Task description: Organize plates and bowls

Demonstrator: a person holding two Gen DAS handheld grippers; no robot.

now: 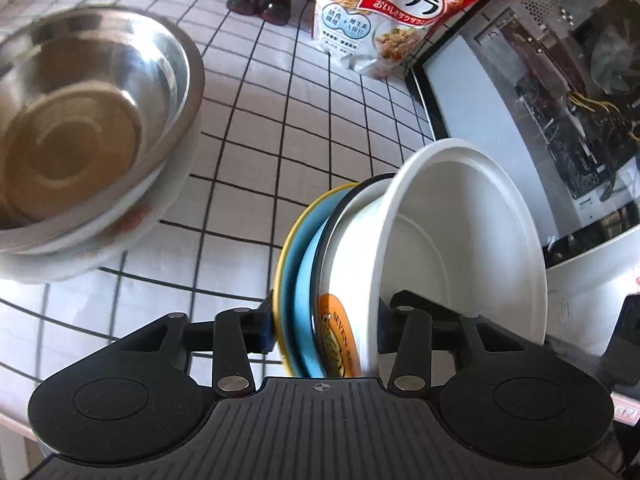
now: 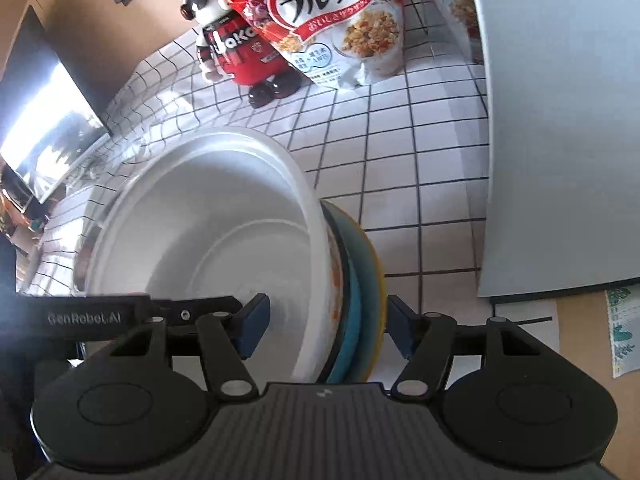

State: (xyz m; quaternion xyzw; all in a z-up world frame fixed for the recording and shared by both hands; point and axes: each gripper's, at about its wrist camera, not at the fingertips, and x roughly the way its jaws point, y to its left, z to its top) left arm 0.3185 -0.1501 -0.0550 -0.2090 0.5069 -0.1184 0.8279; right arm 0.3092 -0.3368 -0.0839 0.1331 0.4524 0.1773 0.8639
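Both tongs clamp one stack on edge: a white plastic bowl (image 1: pixel 452 248) nested against a light-blue plate (image 1: pixel 302 300) and a yellow-rimmed plate (image 1: pixel 282 276). The left tongs (image 1: pixel 326 330) and right tongs (image 2: pixel 326 326) grip it from opposite sides, above the white tiled desk (image 1: pixel 304 128). The stacked steel bowl (image 1: pixel 92 120) lies far-left of the left tongs, so that hand is nearer it.

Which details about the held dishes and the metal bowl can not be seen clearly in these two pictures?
- Stack of plates, left wrist view: the white bowl covers the faces; only edges show, so the count is uncertain.
- Orange label, left wrist view: cut off by the gripper body, text mostly unreadable.
- Metal bowl, left wrist view: blurred; cut by the left edge.
- What lies under the metal bowl: only a white rim shows.
- Right gripper: pad contact unclear.
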